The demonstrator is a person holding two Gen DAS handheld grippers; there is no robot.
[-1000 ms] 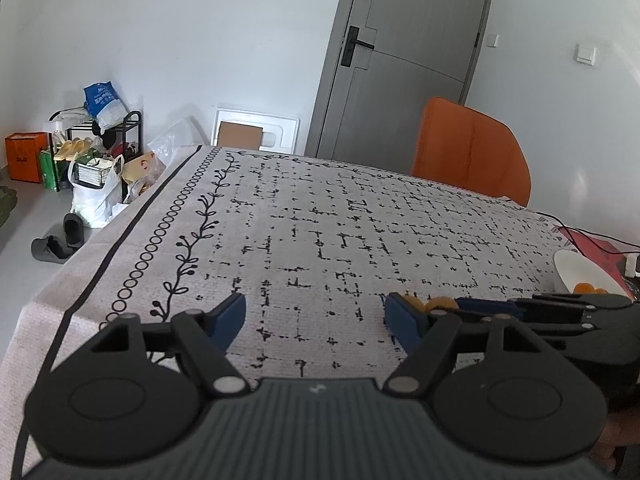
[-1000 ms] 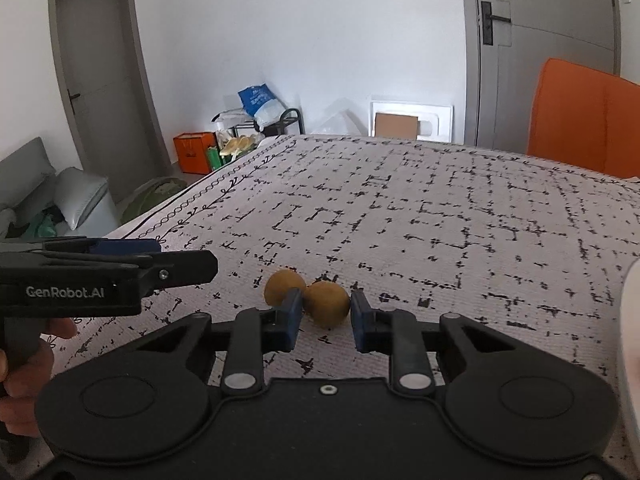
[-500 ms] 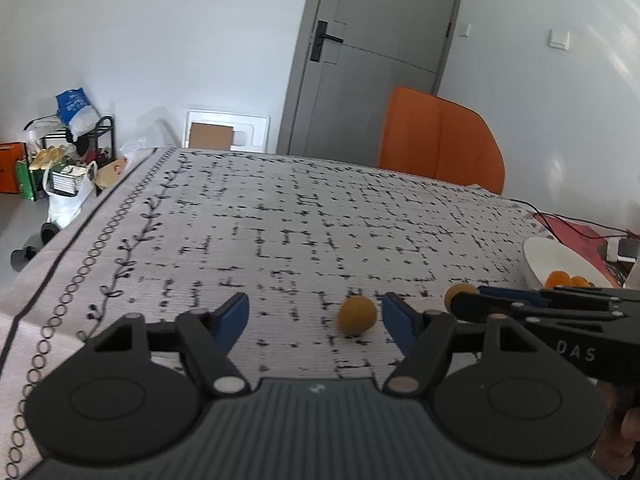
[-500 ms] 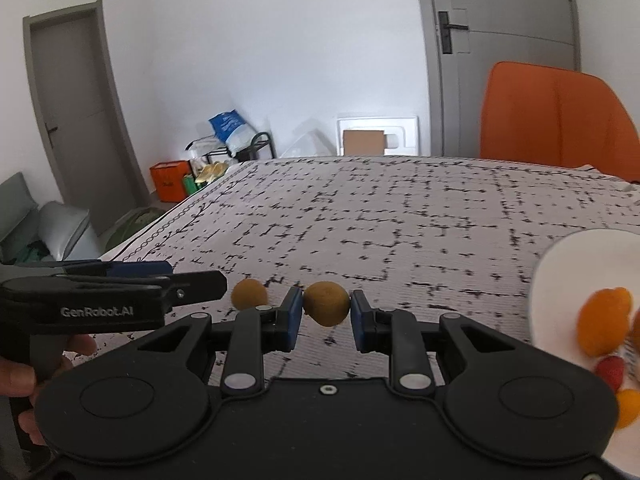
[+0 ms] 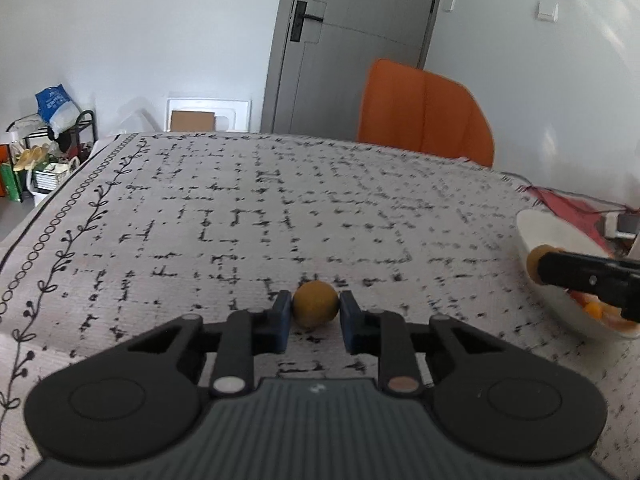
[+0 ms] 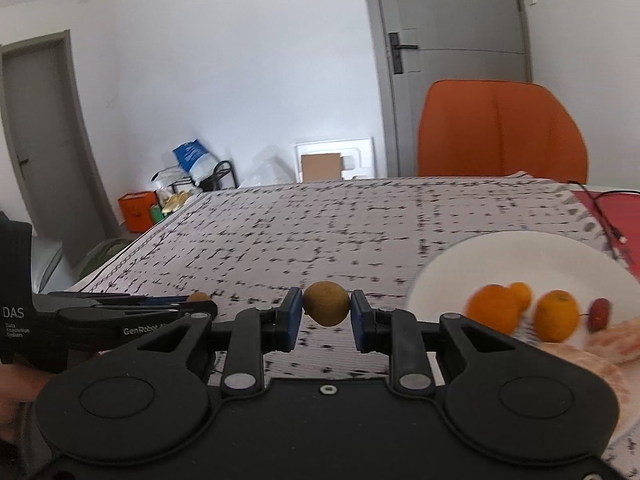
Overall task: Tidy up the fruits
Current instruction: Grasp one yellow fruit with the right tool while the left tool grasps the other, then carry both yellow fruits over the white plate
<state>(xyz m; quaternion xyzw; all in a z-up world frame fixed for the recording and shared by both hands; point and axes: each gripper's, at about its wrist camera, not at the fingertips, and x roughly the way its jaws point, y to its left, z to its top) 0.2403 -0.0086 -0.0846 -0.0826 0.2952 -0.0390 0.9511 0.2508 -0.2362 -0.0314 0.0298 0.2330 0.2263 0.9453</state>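
My left gripper (image 5: 315, 314) is shut on a small round yellow-brown fruit (image 5: 315, 310) that rests on the patterned tablecloth (image 5: 240, 216). My right gripper (image 6: 326, 306) is shut on a second yellow-brown fruit (image 6: 326, 303) and holds it above the cloth, just left of the white plate (image 6: 520, 256). The plate holds oranges (image 6: 492, 312), a red fruit (image 6: 599, 312) and peeled segments. In the left wrist view the right gripper's fruit (image 5: 534, 260) hangs at the rim of the plate (image 5: 536, 228).
An orange chair (image 5: 424, 112) stands at the table's far side before a grey door (image 5: 352, 48). A red mat with cables (image 5: 568, 200) lies behind the plate. Bags and a rack (image 5: 44, 148) stand on the floor at left.
My left gripper has closed on the fruit left on the cloth. My right gripper has carried its fruit up and to the right, to the plate's edge.
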